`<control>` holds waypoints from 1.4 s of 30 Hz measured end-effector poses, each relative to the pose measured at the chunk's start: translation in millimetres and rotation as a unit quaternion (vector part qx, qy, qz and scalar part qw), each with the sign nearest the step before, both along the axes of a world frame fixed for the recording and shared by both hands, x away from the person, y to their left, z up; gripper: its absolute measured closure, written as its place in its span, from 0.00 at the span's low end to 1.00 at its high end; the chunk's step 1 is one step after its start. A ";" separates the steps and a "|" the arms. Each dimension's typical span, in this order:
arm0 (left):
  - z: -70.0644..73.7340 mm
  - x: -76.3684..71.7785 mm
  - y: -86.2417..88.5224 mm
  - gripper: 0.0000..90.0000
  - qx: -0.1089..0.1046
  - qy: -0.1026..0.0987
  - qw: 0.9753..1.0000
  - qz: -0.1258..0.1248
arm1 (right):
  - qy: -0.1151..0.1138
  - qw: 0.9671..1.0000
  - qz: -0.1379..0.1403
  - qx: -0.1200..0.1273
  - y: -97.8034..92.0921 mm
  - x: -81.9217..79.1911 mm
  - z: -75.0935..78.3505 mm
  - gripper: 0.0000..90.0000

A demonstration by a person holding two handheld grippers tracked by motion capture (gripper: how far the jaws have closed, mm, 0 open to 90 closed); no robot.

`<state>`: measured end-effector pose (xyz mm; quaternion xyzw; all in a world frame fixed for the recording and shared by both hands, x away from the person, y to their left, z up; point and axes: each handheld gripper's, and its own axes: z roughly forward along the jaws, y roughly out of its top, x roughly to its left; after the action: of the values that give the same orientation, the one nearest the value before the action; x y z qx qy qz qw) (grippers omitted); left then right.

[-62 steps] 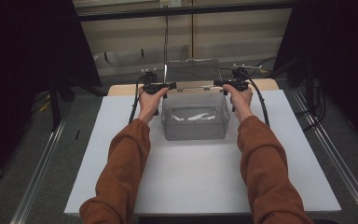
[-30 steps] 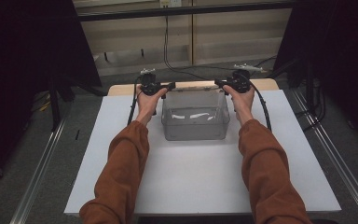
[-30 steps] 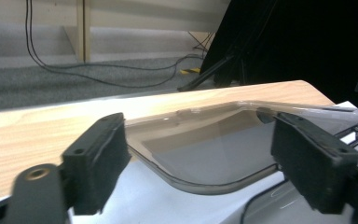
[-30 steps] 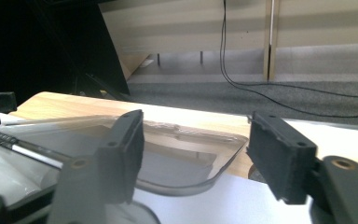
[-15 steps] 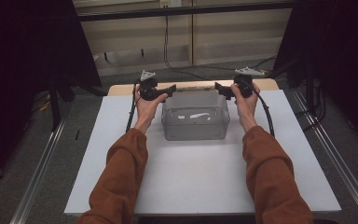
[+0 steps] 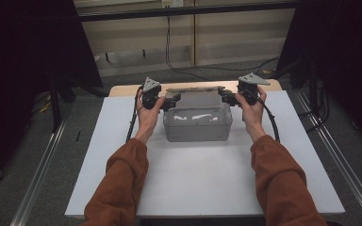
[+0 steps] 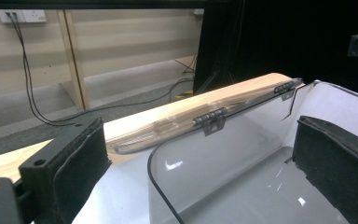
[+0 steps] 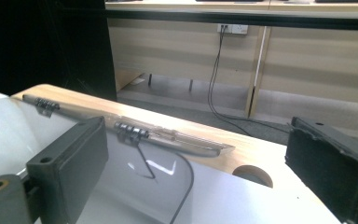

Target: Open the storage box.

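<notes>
A clear plastic box [image 6: 197, 123] sits on the white tabletop [image 6: 202, 174], toward its far edge and midway between the two hands, and its hinged clear lid [image 6: 192, 98] is up, leaning back over the far side. On the near side of the scene the left gripper [image 6: 175, 99] is at the box's left far corner, held in the person's left hand [image 6: 148, 110], and the right gripper [image 6: 222, 95] mirrors it at the right far corner in the right hand [image 6: 251, 109]. From the left gripper view, the jaws stand wide apart with the curved edge of the lid [image 7: 205, 154] and the box's inside between them, nothing pinched; two small grey hinges [image 7: 210, 118] run along the lid's far edge against the wooden strip [image 7: 177, 116] of the table. The right gripper view tells the same story: jaws spread wide, gripping nothing, the lid [image 8: 98, 186] rising between them, its hinges [image 8: 131, 131] lined along the wood [image 8: 242, 147]. Rust-coloured sleeves [image 6: 122, 183] come in from the bottom of the high view, and beyond the table cables [image 8: 216, 70] hang from a wall socket.
</notes>
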<state>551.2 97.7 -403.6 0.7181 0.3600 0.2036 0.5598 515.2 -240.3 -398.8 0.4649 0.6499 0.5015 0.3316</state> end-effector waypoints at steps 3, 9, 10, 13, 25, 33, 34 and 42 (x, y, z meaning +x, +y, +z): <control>2.5 -6.0 3.9 0.03 -0.011 0.003 1.000 0.010 | -0.009 1.000 0.000 -0.005 1.6 -8.3 -0.9 0.06; 6.2 -20.7 5.2 0.03 -0.019 -0.015 0.999 0.022 | -0.023 1.000 0.000 0.008 1.4 -21.6 -0.3 0.05; 6.1 -23.4 4.9 0.03 -0.018 -0.019 0.999 0.021 | -0.027 1.000 -0.001 0.005 1.7 -23.9 0.0 0.04; 6.6 -30.9 7.4 0.03 -0.020 -0.026 0.999 0.021 | -0.037 0.999 -0.003 0.002 3.2 -31.8 1.7 0.04; 7.1 -62.1 23.6 0.03 -0.014 -0.049 0.998 0.029 | -0.048 0.999 -0.008 -0.005 1.0 -54.6 -4.2 0.01; 5.5 -82.3 38.2 0.03 -0.019 -0.052 0.998 0.028 | -0.056 0.998 -0.015 -0.012 1.5 -69.6 -4.6 0.00; 5.7 -85.4 41.0 0.03 -0.017 -0.056 0.998 0.030 | -0.057 0.998 -0.015 -0.011 1.0 -71.1 -4.9 0.00; 9.4 -100.5 57.9 0.03 -0.004 -0.068 0.997 0.048 | -0.056 0.998 -0.031 -0.004 -10.8 -87.1 -10.1 0.00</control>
<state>450.7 155.6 -394.2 0.6822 0.3560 0.2764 0.5757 428.1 -251.0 -408.9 0.4544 0.6178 0.5135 0.3849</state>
